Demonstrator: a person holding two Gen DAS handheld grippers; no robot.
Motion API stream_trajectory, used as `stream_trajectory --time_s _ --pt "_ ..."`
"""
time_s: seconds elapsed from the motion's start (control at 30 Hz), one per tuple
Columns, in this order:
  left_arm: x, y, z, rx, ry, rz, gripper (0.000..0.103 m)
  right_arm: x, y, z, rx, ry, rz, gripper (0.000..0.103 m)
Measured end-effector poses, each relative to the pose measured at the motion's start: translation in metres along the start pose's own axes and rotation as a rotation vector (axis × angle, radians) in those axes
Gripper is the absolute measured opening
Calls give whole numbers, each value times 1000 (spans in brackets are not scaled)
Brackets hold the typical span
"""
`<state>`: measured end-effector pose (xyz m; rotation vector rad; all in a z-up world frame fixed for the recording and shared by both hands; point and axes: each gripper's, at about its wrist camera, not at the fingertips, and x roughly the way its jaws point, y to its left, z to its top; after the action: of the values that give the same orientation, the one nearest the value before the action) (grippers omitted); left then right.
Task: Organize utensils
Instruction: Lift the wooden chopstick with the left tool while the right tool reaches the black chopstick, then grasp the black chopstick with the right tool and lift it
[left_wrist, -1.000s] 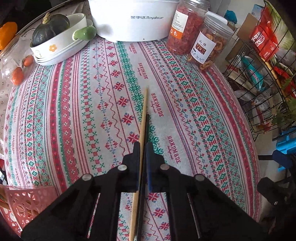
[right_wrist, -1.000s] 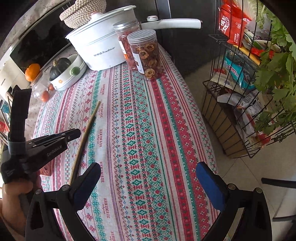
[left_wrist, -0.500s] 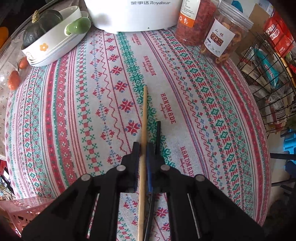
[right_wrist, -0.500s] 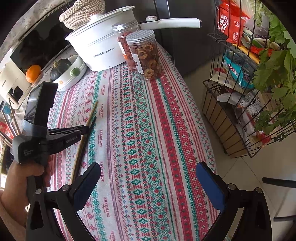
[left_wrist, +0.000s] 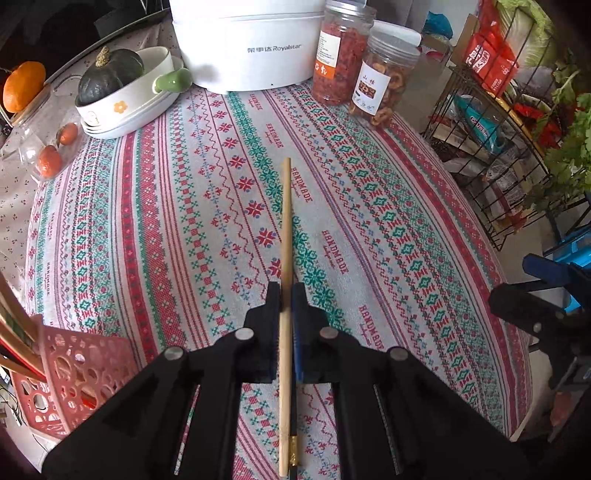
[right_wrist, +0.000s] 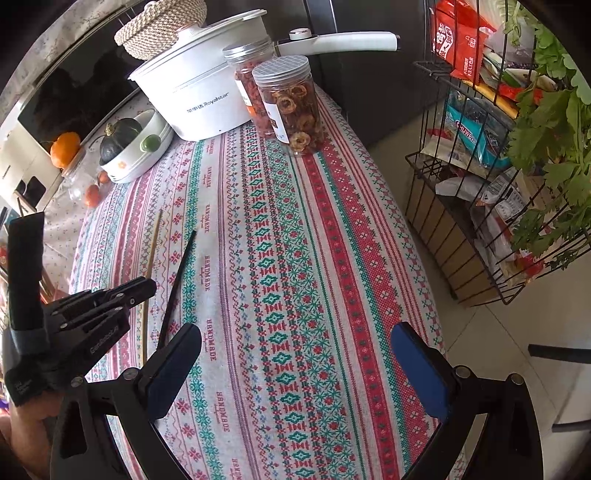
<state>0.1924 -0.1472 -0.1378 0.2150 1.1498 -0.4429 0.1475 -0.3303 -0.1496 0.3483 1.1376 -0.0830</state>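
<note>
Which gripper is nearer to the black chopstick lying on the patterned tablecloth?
Left. The left gripper sits just beside the black chopstick, clamping a wooden chopstick. The right gripper hovers open, further off.

A table covered by a striped red, green and white cloth (right_wrist: 295, 258) fills most of the right wrist view. At the upper left a white Royalstar pot (right_wrist: 192, 96) stands beside two clear jars of dried fruit (right_wrist: 291, 110). Further left is a white dish holding a dark green squash (right_wrist: 129, 147). A black chopstick (right_wrist: 177, 284) lies on the cloth at the left.
</note>
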Motion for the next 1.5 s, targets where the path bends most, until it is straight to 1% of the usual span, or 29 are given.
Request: stream_trajectory --time_s 0.27,0.43,0.57,0.6,0.63,0.7,0.8,0.87,0.93,0.97,1.0,1.03,1.1,1.13,1.2,1.27,1.3,1.33,1.37,1.4,1.5 --pt "-72 16 -48 39 -121 -73 7 10 16 -9 -16 31 -4 103" --pt "-105 32 -74 9 -207 -106 7 19 36 -11 -42 40 5 103" --pt "-117 44 -85 -12 -233 -122 7 32 62 -13 -108 53 4 103" --pt "-119 46 -88 -15 -238 -126 7 39 75 -13 -144 58 16 103" --pt "-121 48 -91 -19 -243 -129 7 39 75 -13 -144 58 16 103" --pt "-124 53 -96 -23 -251 -134 7 45 87 -14 -168 61 28 103" --pt "-141 60 -109 -27 -274 -137 7 59 105 -12 -180 79 43 103" --pt "-148 67 -114 -33 -288 -140 7 69 118 -10 -177 92 73 99" --pt "-152 74 -117 -38 -295 -140 7 78 129 -8 -190 96 75 92" --pt "-153 78 -119 -44 -298 -137 7 82 135 -7 -205 92 67 89" --pt "-154 82 -120 -48 -297 -136 7 91 143 -6 -234 87 54 85" --pt "-155 85 -121 -53 -295 -135 7 91 143 -6 -234 87 54 80" --pt "-155 92 -123 -68 -294 -137 7 101 149 -6 -252 97 37 75" --pt "-155 94 -124 -72 -292 -138 7 101 154 -7 -279 61 14 73" --pt "-156 99 -125 -82 -292 -140 7 104 163 -9 -323 45 -32 71" --pt "-157 101 -125 -87 -294 -144 7 106 168 -12 -362 29 -72 64" --pt "-158 102 -126 -91 -296 -145 7 105 170 -13 -375 18 -62 51" --pt "-158 102 -126 -92 -298 -145 7 103 173 -14 -380 8 -49 35" --pt "-159 103 -126 -94 -300 -145 7 103 173 -14 -380 8 -49 26" --pt "-159 103 -126 -96 -301 -145 7 103 173 -14 -374 8 -36 12" --pt "-161 104 -127 -105 -308 -141 7 101 169 -15 -353 10 -1 9"
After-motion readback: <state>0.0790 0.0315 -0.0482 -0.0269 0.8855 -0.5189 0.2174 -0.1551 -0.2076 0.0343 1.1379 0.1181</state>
